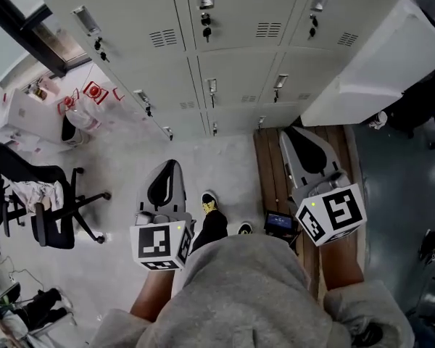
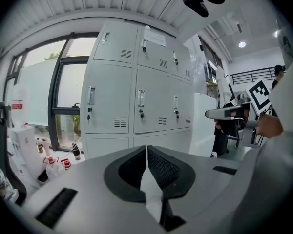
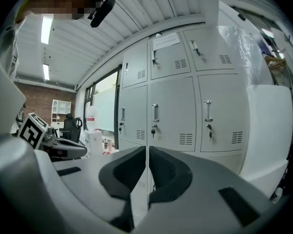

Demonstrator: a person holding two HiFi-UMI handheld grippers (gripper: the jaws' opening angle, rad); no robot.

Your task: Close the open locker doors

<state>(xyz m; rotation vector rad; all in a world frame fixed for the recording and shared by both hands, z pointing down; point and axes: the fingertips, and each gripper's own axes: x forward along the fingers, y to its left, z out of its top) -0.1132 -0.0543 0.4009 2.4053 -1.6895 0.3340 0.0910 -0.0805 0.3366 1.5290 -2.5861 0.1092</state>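
Locker doors (image 1: 232, 71) of pale grey sheet steel, each with a small upright handle and a key, all sit flush in the tall bank straight ahead of both grippers and well apart from them. I judge the closing done, since no view shows a door ajar. The left gripper (image 1: 171, 167) and the right gripper (image 1: 293, 133), grey with black pads, point at the bank, jaws pressed together on nothing.
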